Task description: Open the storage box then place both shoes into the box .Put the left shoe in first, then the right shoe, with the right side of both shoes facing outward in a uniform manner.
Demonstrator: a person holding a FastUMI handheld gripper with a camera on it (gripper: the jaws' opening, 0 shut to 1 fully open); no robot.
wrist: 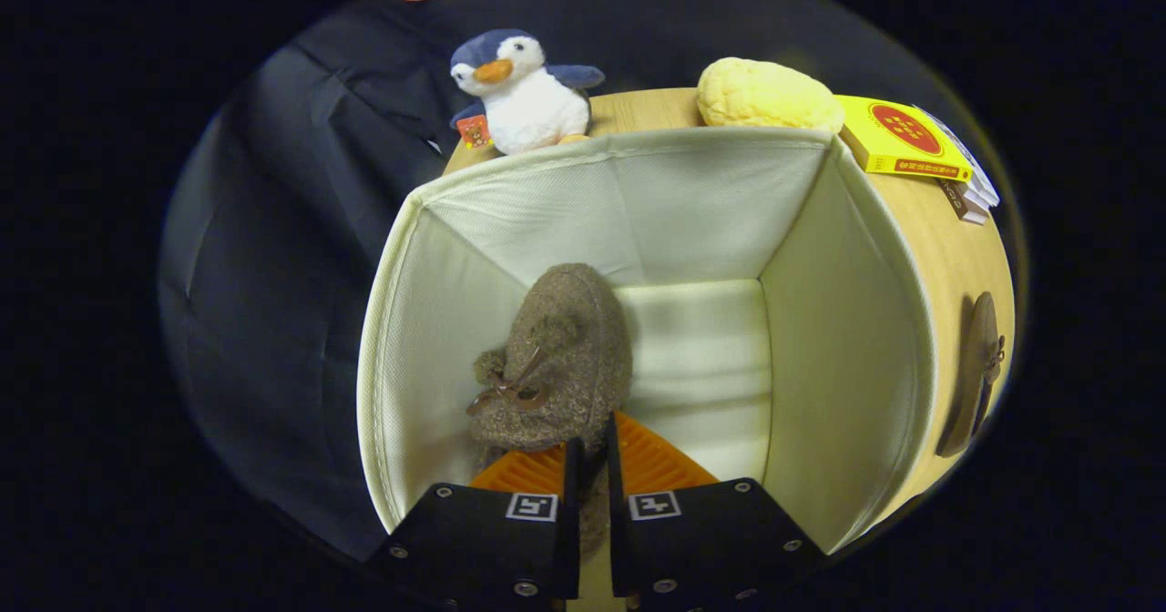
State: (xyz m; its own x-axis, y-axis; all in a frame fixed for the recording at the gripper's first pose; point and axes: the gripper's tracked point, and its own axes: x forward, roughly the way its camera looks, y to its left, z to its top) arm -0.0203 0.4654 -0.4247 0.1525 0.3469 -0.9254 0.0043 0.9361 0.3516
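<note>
the box [847, 339] is open, and the view looks down into it past its pale fabric lining. left of the box hangs dark cloth [273, 275].

inside, by the box's left wall, sits the shoe [556, 357], a brown fuzzy one with a small bow and pompoms on its left flank. its long axis runs from the fingers away toward the box's back wall, leaning a little rightward as it goes. the rounded end points to the back wall; the other end comes toward the gripper [588, 466]. the shoe touches or nearly touches the left wall, and the box floor to its right is bare and striped with light.

the fingers are drawn close, with only a narrow slot between them, and a strip of the shoe's near end sits in that slot, so they are clamped on the shoe's edge. the ridged pads [656, 462] fan out on both sides under the shoe's near end. most of the shoe lies just ahead of the fingertips.

beyond the box's back rim, a plush penguin [519, 93] stands near the left corner on a wooden top [638, 109]. right of it, still behind the rim, lies a yellow knobbly cushion [765, 93]. further right, past the box's right corner, is a stack of books [911, 143], the top one yellow. on the box's right outer wall hangs a brown round tag [979, 375].
</note>
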